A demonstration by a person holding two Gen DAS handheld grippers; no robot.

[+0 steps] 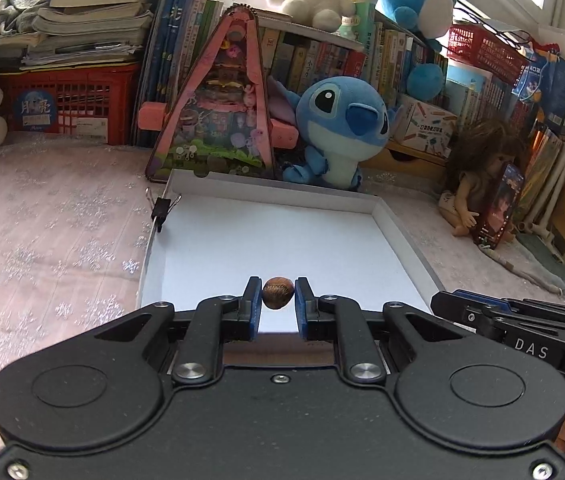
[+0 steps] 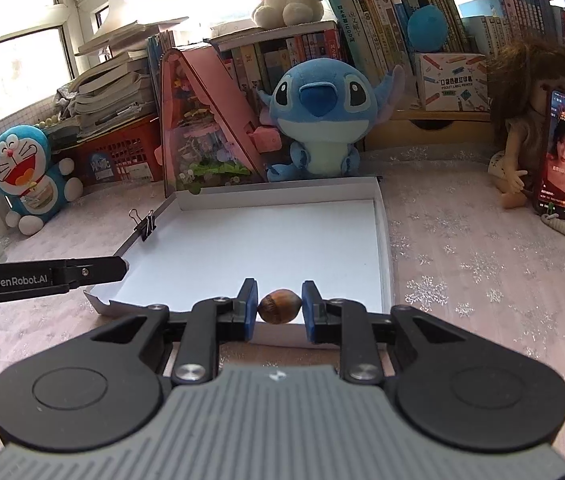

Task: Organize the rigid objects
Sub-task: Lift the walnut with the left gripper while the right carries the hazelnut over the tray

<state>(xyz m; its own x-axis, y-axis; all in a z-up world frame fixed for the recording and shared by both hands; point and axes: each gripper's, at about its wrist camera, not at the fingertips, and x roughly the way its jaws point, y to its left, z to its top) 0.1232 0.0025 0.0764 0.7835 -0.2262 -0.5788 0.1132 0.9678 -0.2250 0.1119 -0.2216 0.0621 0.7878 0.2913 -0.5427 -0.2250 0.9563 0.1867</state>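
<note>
Each blue-padded gripper, left (image 1: 278, 300) and right (image 2: 279, 307), pinches a small brown ridged nut (image 1: 278, 293) (image 2: 280, 306), seemingly light, hard and roll-prone, best squeezed across its middle.

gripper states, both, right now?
Left gripper: shut on a brown nut, over the white tray.
Right gripper: shut on a second brown nut, at the tray's near edge.

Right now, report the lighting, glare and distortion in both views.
Left wrist view: windows blown out white behind the books, white tray bright, edges bowed by the fisheye, nut in the left tongs sharp. Right wrist view: window glare at top left, phone screen readable.
</note>
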